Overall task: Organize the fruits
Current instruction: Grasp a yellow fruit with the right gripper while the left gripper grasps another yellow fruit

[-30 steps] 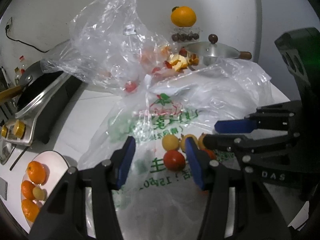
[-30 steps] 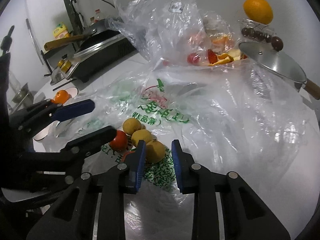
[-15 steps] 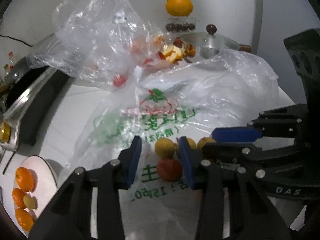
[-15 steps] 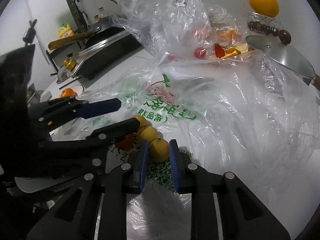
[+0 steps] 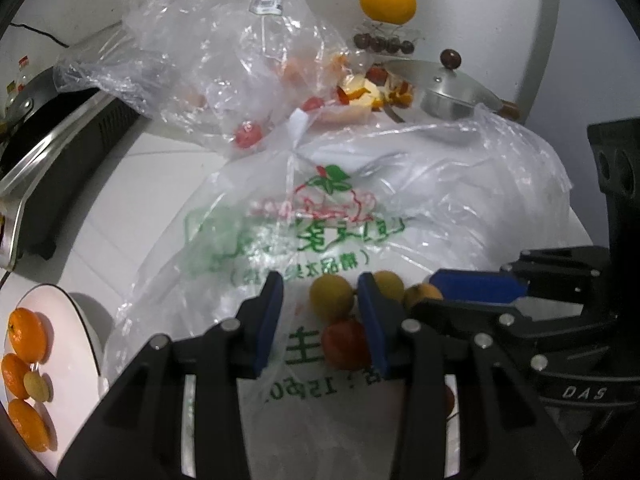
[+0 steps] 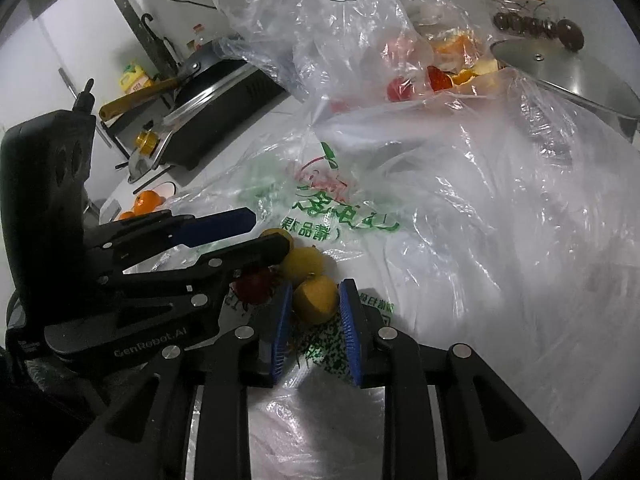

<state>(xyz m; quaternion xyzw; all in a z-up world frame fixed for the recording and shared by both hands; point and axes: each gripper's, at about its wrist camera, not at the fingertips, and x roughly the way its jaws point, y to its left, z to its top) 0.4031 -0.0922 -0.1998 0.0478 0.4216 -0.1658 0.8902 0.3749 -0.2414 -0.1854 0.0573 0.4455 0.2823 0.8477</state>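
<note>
A small cluster of fruit lies on a printed plastic bag (image 5: 304,232): yellow fruits (image 5: 332,296) and a red tomato (image 5: 346,344). My left gripper (image 5: 320,312) is open, its fingers on either side of the nearest yellow fruit and the tomato, with slack bag film at the left finger. My right gripper (image 6: 314,304) has narrowed around another yellow fruit (image 6: 316,298); its pads stand close to the fruit's sides, and I cannot tell whether they touch it. A white plate (image 5: 76,344) at the lower left holds oranges (image 5: 26,334) and a small yellow fruit.
A crumpled clear bag (image 5: 192,48) with tomatoes and peel scraps lies behind. A steel pot lid (image 5: 448,88), a large orange (image 5: 386,0) on a jar, and a black cooker with a pan (image 5: 52,128) ring the counter. The right gripper's body (image 5: 560,320) crowds the fruit cluster.
Both grippers moved in on the fruit cluster. The left gripper's fingers narrowed around the yellow fruit and tomato. The right gripper's fingers closed in around a yellow fruit.
</note>
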